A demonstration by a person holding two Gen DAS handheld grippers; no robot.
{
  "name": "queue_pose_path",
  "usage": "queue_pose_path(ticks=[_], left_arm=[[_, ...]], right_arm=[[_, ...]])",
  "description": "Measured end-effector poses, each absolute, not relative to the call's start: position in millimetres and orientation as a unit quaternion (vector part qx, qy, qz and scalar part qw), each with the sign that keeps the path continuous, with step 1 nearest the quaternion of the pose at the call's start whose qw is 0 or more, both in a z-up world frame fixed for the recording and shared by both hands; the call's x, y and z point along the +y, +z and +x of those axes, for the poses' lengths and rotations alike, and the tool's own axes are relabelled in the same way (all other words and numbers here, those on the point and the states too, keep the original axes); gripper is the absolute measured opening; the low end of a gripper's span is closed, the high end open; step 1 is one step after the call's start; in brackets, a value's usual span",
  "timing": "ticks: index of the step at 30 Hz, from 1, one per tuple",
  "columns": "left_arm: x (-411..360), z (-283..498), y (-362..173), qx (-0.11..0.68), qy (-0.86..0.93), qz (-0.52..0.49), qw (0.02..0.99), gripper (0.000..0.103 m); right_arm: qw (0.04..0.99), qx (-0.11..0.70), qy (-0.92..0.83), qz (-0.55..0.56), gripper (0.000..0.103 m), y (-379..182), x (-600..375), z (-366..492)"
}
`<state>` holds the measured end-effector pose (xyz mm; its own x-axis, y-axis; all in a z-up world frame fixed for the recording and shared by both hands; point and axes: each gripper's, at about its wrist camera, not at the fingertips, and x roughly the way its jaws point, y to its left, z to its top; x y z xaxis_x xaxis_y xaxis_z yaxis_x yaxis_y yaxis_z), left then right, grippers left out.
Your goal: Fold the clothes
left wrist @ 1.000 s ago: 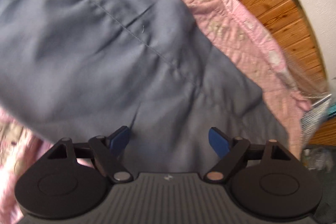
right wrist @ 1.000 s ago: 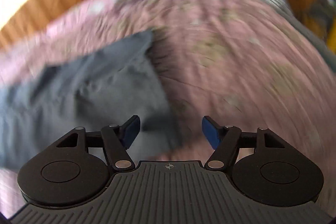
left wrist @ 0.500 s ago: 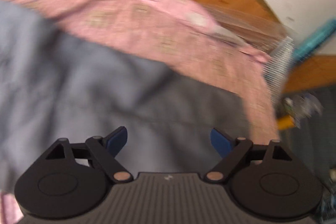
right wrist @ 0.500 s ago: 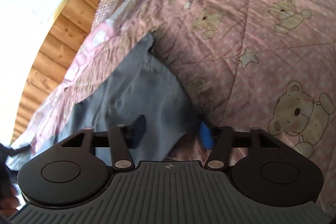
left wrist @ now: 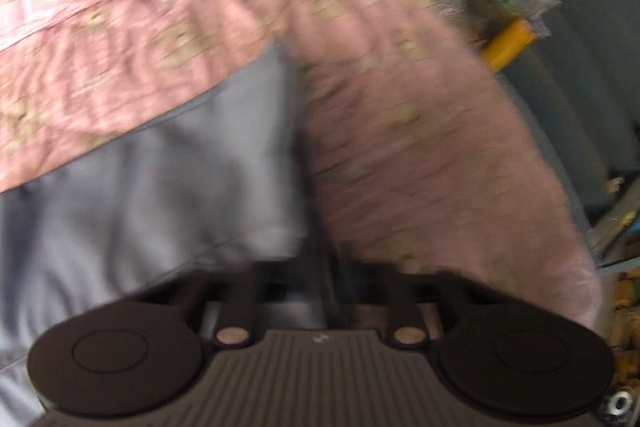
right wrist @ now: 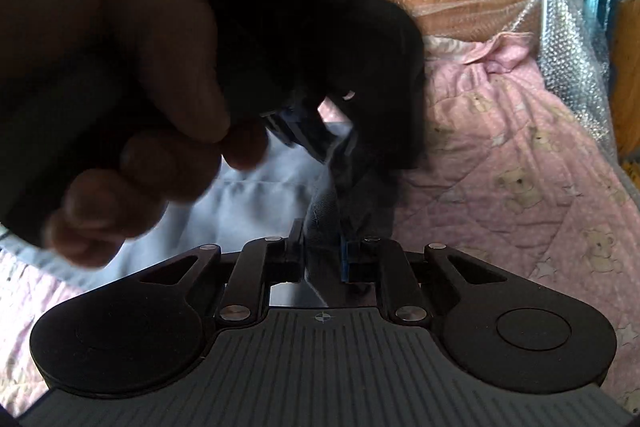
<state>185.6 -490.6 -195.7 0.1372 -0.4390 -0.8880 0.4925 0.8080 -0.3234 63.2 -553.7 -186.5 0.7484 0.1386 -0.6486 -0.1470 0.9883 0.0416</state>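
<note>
Both tongs grip the grey garment [right wrist: 256,203] on the bed quilt [right wrist: 520,155]: right tongs [right wrist: 322,259] closing on a corner, left tongs [right wrist: 320,147] clamped at 12 o'clock, so I can fold.

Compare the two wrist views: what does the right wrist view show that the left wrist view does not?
Only the right wrist view shows a hand holding the left gripper, shut on the grey garment, and bubble wrap at the bed's far end. Only the left wrist view shows a yellow tube and clutter beside the bed. Both show the grey garment on the pink quilt; the right gripper is closing on a fold of it.
</note>
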Motion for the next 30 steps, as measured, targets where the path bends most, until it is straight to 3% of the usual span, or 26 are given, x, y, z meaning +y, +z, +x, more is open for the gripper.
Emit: queue_pose_path(ticks=[1, 6, 8, 10, 13, 15, 22, 26, 30], left_arm=[[-476, 186, -192, 0.578, -0.306, -0.005, 0.756, 0.005], [-378, 182, -178, 0.569, -0.264, -0.115, 0.770, 0.006], [-350, 181, -194, 0.585, -0.247, -0.123, 0.763, 0.009], [-330, 180, -209, 0.593, -0.225, -0.138, 0.761, 0.032], [-299, 174, -212, 0.576, -0.181, -0.166, 0.780, 0.053], [-282, 166, -207, 0.563, -0.171, -0.203, 0.782, 0.058], [-275, 162, -204, 0.554, -0.209, -0.250, 0.766, 0.064], [-312, 176, -211, 0.570, -0.234, -0.231, 0.753, 0.068], [-337, 184, -222, 0.588, -0.232, -0.223, 0.742, 0.066]], right_arm=[[0.936, 0.341, 0.089, 0.007, 0.026, -184, -558, 60], [0.933, 0.315, 0.144, 0.096, 0.050, -163, -582, 44], [0.926, 0.322, 0.156, 0.120, 0.051, -164, -581, 48], [0.922, 0.336, 0.161, 0.105, 0.051, -170, -568, 60], [0.917, 0.356, 0.168, 0.058, 0.051, -177, -541, 78], [0.917, 0.361, 0.169, 0.007, 0.050, -180, -522, 84], [0.894, 0.367, 0.196, -0.164, 0.040, -189, -478, 83], [0.888, 0.355, 0.188, -0.225, 0.040, -196, -459, 79], [0.869, 0.351, 0.179, -0.299, 0.038, -215, -440, 85]])
